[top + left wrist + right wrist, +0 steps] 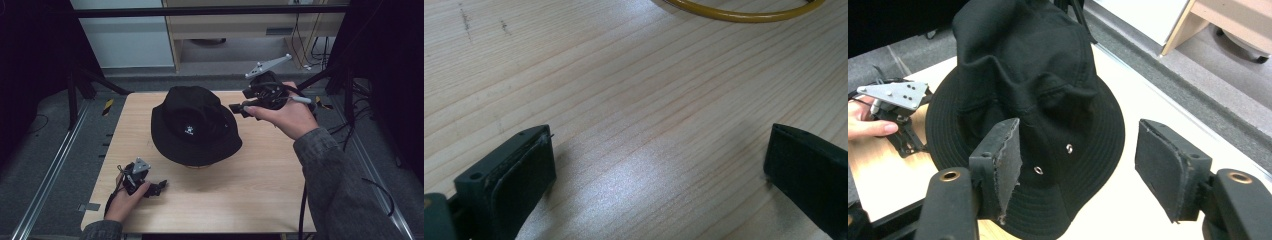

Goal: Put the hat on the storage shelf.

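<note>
Black bucket hat (193, 126) just ahead of right gripper (1078, 167), jaws apart, empty, left gripper (659, 172) jaws wide, low over pale wooden table (260, 185), grey carpet floor (45, 150) around.

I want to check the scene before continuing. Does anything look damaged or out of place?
The black bucket hat has a dented, creased crown. The pad on one of the right gripper fingers looks frayed along its edge. Otherwise nothing stands out.
</note>
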Demonstrator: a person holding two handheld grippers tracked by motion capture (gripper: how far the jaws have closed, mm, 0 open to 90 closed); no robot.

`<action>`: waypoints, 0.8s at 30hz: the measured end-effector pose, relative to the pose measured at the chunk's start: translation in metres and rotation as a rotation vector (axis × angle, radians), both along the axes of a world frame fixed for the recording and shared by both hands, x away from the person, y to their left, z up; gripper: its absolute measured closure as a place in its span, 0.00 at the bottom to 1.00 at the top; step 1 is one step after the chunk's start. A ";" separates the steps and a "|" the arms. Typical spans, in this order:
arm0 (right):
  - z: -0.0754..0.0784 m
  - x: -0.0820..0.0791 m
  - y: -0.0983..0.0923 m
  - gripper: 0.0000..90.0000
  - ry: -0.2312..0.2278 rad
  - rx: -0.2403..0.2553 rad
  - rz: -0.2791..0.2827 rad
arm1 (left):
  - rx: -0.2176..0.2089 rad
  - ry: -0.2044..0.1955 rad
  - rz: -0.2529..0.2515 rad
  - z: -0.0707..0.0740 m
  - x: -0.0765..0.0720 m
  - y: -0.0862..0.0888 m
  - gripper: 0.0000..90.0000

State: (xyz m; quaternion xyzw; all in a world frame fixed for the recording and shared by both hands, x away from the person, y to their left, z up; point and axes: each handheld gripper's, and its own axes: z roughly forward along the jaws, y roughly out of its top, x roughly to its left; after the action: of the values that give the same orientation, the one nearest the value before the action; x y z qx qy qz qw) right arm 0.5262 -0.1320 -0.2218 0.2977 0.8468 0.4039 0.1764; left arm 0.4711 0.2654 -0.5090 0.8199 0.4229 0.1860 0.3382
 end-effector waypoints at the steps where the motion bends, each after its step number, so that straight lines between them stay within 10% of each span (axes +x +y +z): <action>1: 0.000 0.000 -0.002 0.37 -0.003 0.005 -0.005 | 0.000 0.000 0.000 0.000 0.000 0.000 0.00; 24: -0.011 -0.002 -0.045 0.17 -0.009 0.037 -0.125 | 0.001 -0.001 0.000 0.000 0.000 0.000 0.00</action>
State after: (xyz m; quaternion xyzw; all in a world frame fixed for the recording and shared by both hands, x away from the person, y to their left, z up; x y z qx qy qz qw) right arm 0.5246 -0.1768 -0.2326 0.3513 0.8182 0.4090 0.1996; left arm 0.4711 0.2654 -0.5091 0.8199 0.4226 0.1866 0.3381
